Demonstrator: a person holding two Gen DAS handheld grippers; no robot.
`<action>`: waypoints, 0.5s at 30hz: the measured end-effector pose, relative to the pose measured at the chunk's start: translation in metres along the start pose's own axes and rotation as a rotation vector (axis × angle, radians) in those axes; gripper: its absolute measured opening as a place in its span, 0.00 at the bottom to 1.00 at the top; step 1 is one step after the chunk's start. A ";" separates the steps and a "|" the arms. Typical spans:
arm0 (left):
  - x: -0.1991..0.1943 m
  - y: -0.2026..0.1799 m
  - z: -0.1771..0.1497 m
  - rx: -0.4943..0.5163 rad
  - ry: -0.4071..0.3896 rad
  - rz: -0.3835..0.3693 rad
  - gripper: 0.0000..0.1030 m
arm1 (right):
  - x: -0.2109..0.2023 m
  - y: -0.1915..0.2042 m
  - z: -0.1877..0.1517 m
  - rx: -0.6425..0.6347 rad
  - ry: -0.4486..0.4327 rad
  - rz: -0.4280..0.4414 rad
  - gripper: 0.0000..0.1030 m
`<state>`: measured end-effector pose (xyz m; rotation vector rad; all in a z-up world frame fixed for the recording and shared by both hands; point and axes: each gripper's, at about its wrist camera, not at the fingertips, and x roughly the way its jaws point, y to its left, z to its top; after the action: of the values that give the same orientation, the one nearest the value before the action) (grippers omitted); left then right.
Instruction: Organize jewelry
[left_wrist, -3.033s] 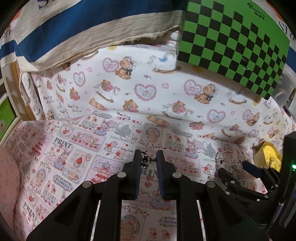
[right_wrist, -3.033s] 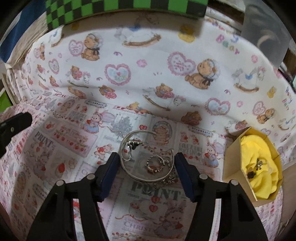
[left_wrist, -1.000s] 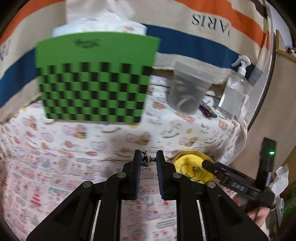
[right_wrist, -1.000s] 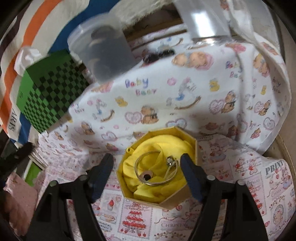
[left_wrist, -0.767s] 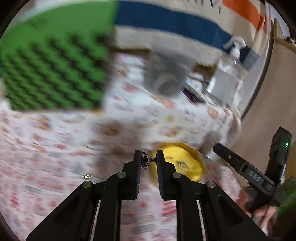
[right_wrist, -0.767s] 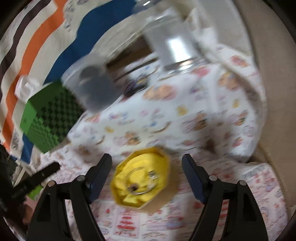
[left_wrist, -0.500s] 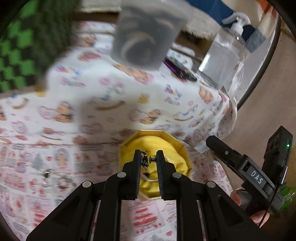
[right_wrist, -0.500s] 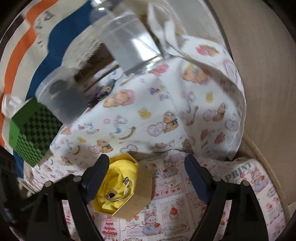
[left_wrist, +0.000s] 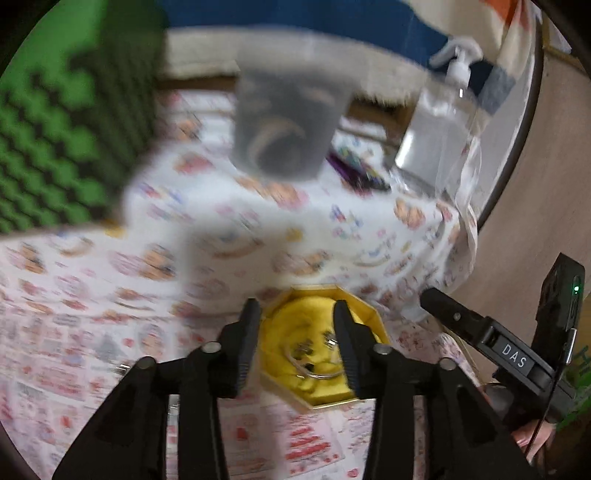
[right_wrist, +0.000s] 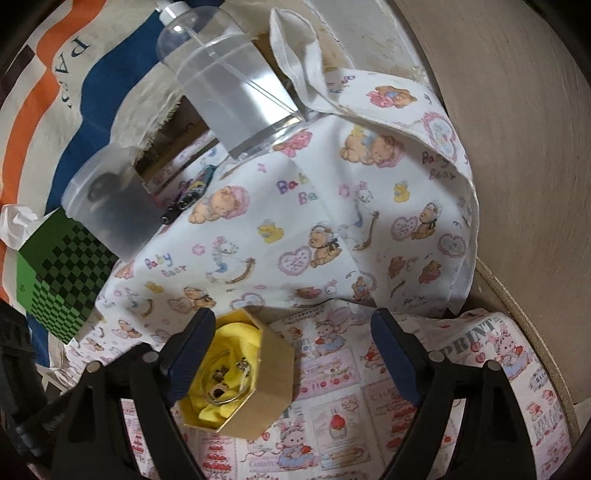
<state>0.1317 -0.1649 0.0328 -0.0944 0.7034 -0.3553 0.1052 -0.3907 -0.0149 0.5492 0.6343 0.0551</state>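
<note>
Now, L gripper (left_wrist: 297, 325): jaws spread, nothing between them, hanging right over the box.
Box: hexagonal cardboard box (left_wrist: 376, 326), yellow cloth lining (right_wrist: 231, 334), sits on the printed tablecloth (right_wrist: 332, 373).
Jewelry: silver bangle (left_wrist: 317, 371) w/ small pieces beside it, lying on the yellow lining inside the box; bangle also seen from R wrist cam (right_wrist: 236, 389).
R gripper (right_wrist: 291, 343): jaws wide apart, empty; box partly behind its left finger.
Behind: frosted plastic cup (right_wrist: 110, 206), clear spray bottle (left_wrist: 439, 136), green checkered box (right_wrist: 59, 284).
</note>
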 end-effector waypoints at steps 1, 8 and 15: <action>-0.009 0.003 0.001 0.013 -0.028 0.023 0.48 | -0.002 0.002 0.000 -0.003 -0.003 0.005 0.84; -0.056 0.022 -0.008 0.124 -0.141 0.141 0.71 | -0.014 0.014 -0.004 -0.019 -0.034 0.006 0.85; -0.084 0.046 -0.035 0.095 -0.257 0.211 0.84 | -0.021 0.030 -0.011 -0.079 -0.047 0.022 0.88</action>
<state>0.0632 -0.0911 0.0482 0.0249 0.4364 -0.1698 0.0853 -0.3649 0.0047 0.4792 0.5784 0.0873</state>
